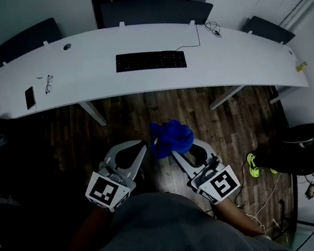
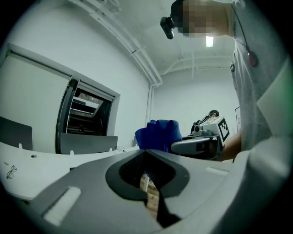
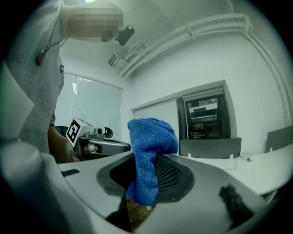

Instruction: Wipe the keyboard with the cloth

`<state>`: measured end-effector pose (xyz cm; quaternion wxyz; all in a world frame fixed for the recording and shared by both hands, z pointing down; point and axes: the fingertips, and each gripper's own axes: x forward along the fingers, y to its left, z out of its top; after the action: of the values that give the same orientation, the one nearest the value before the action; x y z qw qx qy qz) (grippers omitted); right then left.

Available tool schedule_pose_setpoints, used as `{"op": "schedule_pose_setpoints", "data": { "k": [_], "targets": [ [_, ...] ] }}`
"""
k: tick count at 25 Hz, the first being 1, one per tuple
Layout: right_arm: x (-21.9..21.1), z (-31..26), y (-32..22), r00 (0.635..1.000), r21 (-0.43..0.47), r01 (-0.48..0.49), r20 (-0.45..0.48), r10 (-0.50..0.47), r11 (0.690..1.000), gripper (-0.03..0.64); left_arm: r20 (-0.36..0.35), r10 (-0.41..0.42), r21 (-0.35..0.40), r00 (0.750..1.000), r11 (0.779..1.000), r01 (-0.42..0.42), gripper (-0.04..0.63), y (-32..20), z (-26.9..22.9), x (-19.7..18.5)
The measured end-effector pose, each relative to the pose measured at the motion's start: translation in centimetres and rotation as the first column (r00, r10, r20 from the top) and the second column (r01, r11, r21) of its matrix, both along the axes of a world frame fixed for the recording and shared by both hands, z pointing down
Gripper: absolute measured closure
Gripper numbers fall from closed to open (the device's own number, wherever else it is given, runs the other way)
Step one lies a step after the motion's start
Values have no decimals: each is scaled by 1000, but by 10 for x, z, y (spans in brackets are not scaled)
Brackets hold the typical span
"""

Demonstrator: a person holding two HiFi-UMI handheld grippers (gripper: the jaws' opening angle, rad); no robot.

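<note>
A black keyboard (image 1: pixel 150 60) lies on the long white desk (image 1: pixel 92 73), far ahead of both grippers. My right gripper (image 1: pixel 175 150) is shut on a bunched blue cloth (image 1: pixel 171 137), held over the wooden floor well short of the desk. In the right gripper view the blue cloth (image 3: pixel 147 160) hangs pinched between the jaws. My left gripper (image 1: pixel 143 145) sits just left of the cloth, shut with nothing in it. The left gripper view shows the blue cloth (image 2: pixel 158 134) beyond its closed jaws.
A phone (image 1: pixel 29 97) and a pair of glasses (image 1: pixel 48 83) lie at the desk's left end. A cable (image 1: pixel 196 36) runs from the keyboard to the back right. Desk legs (image 1: pixel 92 113) stand below the front edge. A bag and shoe (image 1: pixel 254 164) lie on the floor at right.
</note>
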<state>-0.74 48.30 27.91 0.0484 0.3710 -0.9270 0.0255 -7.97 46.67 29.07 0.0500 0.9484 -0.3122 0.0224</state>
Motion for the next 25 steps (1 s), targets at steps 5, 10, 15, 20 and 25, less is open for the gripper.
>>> {"op": "schedule_pose_setpoints", "data": {
  "k": [5, 10, 15, 20, 25],
  "targets": [
    [-20, 1, -39, 1000, -3, -27, -1, 27, 1000, 499, -16, 19, 1, 1000, 1000, -19, 588, -39, 0, -20],
    [-37, 5, -68, 998, -18, -54, 13, 55, 998, 499, 0, 8, 24, 1000, 1000, -8, 589, -71, 5, -42],
    [-39, 7, -94, 998, -24, -58, 16, 59, 998, 499, -23, -1, -16, 1000, 1000, 0, 589, -94, 8, -45],
    [-30, 11, -126, 998, -27, -58, 25, 59, 998, 499, -29, -10, -79, 1000, 997, 8, 589, -121, 16, -36],
    [-16, 13, -164, 1000, 19, -18, -11, 19, 1000, 499, -42, -34, -93, 999, 995, 30, 589, -162, 18, -21]
  ]
}}
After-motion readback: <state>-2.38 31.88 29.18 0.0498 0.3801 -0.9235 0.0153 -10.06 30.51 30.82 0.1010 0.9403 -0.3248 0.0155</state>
